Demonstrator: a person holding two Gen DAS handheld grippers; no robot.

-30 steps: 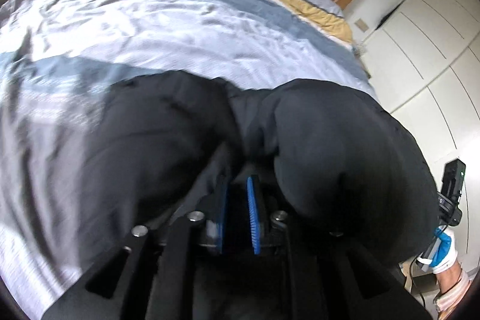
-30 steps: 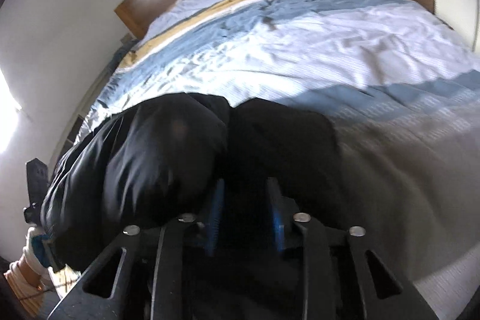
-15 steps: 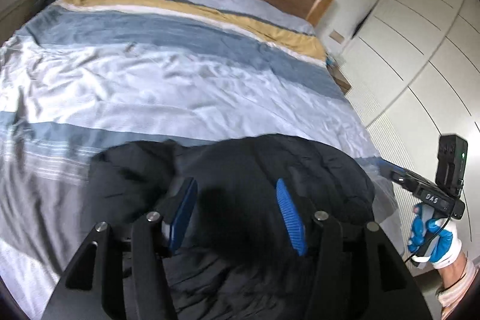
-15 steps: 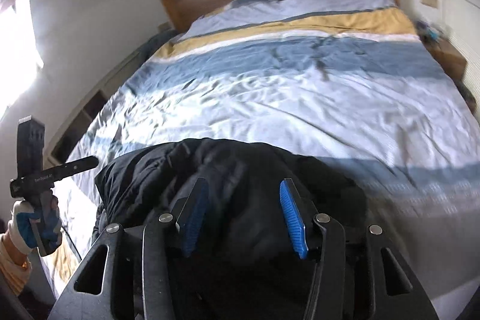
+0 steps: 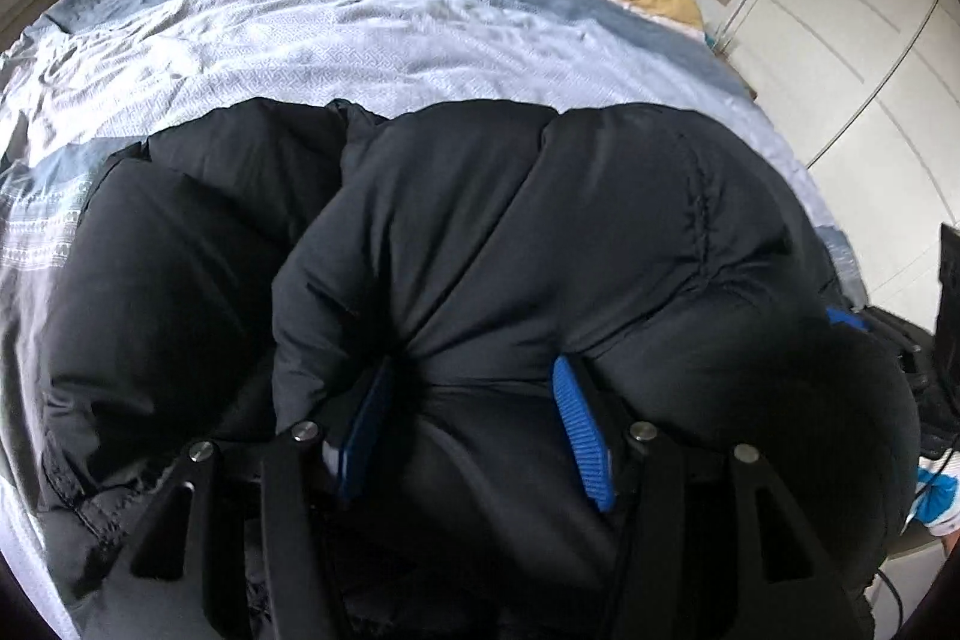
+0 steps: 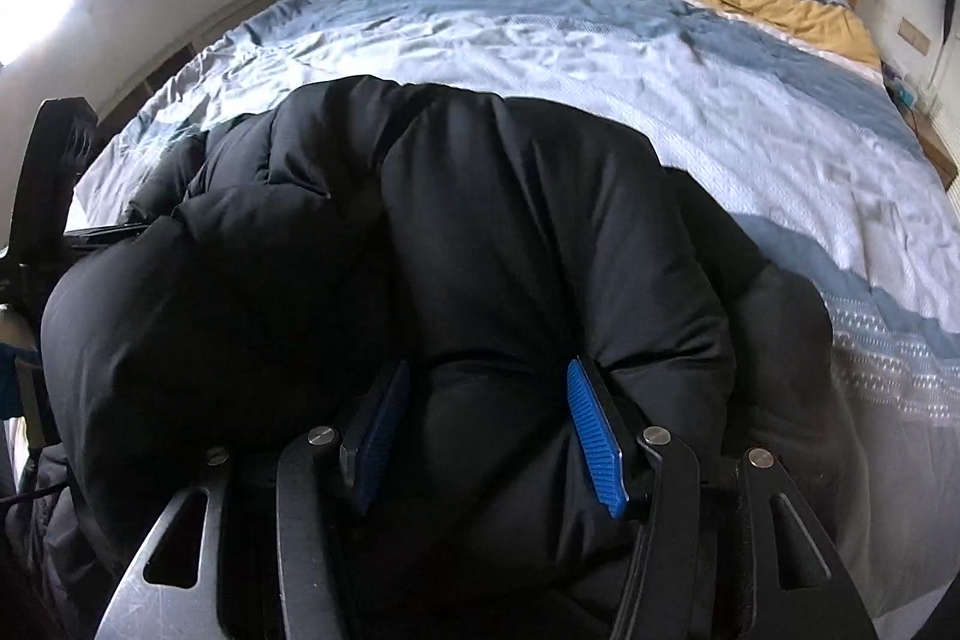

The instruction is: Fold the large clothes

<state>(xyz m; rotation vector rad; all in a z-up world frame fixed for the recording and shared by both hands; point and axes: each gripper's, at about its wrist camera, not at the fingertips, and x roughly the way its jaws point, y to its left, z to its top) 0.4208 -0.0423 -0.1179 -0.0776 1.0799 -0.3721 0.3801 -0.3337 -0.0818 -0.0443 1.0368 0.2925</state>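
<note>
Black puffer jacket point(image 5: 480, 244) sits bunched at the near end of the bed point(image 5: 372, 16), on the striped duvet, filling the lower part of both wrist views. Left gripper point(image 5: 474, 424) has its blue pads about half apart w/ a bulge of padded fabric swelling between them; pads touch the cloth at the sides, but I can't tell if that is a real pinch or just fabric puffing in. Right gripper point(image 6: 489, 430) looks the same in its view, jaws opening, jacket point(image 6: 510, 232) between them. Judgement: the step is pressing/setting a fold down, so do it well by keeping both grippers level w/ each other, pushing air out of the padding before letting go, and watching that the bulk doesn't spring back. Hard to read: sleeves, collar, hem and zip can't be told apart in the dark mass; near edge of the jacket is hidden under the gripper frames; the other hand is only partly in view at each frame edge.
</note>
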